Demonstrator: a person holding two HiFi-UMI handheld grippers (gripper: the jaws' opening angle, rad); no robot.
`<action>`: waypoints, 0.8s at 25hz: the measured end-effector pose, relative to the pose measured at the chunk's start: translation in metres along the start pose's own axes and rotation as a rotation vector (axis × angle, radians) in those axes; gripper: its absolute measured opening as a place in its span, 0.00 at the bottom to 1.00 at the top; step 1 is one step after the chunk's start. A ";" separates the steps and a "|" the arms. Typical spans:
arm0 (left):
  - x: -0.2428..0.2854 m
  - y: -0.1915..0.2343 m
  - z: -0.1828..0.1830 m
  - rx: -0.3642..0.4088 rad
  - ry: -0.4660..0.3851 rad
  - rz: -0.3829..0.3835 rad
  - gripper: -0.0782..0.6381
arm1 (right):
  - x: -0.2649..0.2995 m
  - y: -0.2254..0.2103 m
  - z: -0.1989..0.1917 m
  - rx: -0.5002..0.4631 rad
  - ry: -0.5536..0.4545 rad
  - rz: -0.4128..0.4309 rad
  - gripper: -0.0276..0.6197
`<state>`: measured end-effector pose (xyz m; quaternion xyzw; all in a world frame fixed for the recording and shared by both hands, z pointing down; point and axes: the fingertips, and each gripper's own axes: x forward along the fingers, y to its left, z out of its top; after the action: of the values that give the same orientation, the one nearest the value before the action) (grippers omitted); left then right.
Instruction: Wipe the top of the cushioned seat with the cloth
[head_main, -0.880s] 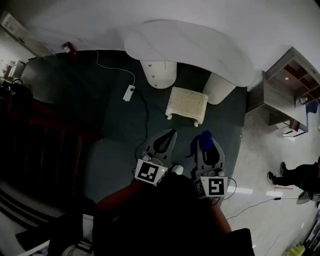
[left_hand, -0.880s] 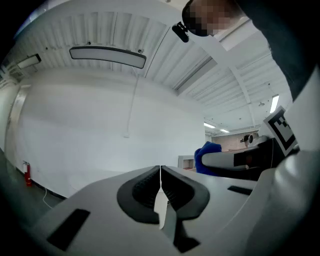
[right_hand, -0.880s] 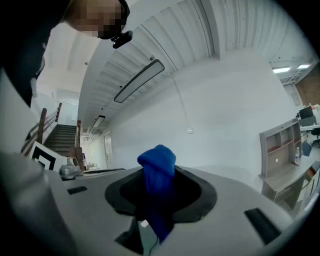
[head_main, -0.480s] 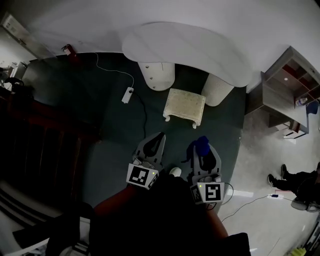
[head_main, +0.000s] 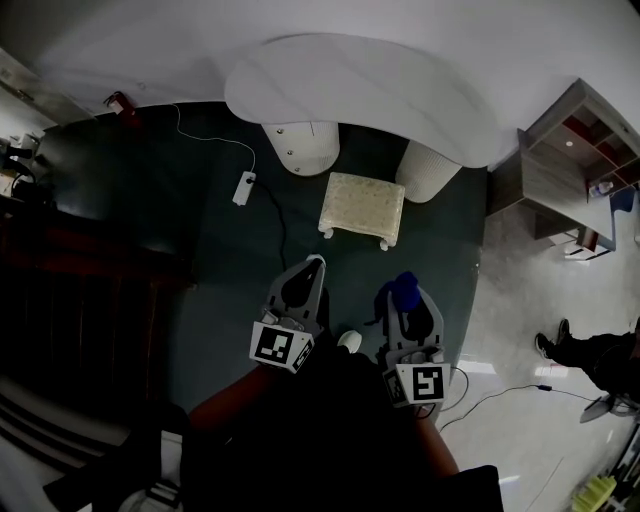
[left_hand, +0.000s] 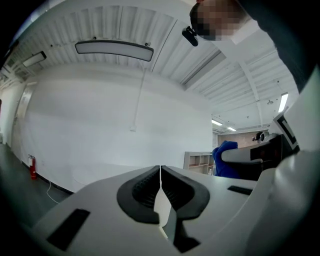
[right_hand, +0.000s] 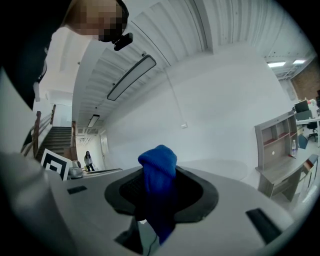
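Shift: both grippers have drifted a touch left since a second ago.
Left gripper (head_main: 315, 262): jaws pressed together, nothing between them, pointing ahead.
Right gripper (head_main: 405, 298): clamped on the blue cloth (right_hand: 158, 170), held alongside the left.
Cushioned seat (head_main: 362, 205): on the dark carpet (head_main: 230, 270) ahead, well apart from both grippers.

No legible text, label, brand or number anywhere in view

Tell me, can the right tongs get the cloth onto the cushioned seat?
Likely yes: bare carpet alone separates the right tongs, shut on the blue cloth, from the cushioned seat ahead.
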<state>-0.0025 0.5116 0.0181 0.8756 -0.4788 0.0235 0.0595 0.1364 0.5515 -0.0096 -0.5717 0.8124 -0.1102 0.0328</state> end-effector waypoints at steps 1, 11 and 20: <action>0.009 0.004 0.001 -0.005 -0.001 -0.008 0.14 | 0.008 -0.003 -0.001 -0.001 0.008 -0.007 0.28; 0.115 0.090 0.022 0.029 -0.007 -0.064 0.14 | 0.153 -0.022 -0.001 -0.035 0.082 -0.026 0.28; 0.184 0.180 0.024 -0.049 0.002 -0.128 0.14 | 0.279 -0.021 0.016 -0.068 0.091 -0.050 0.28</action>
<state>-0.0545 0.2582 0.0266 0.9027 -0.4222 0.0090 0.0826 0.0628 0.2814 0.0000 -0.5868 0.8019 -0.1094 -0.0263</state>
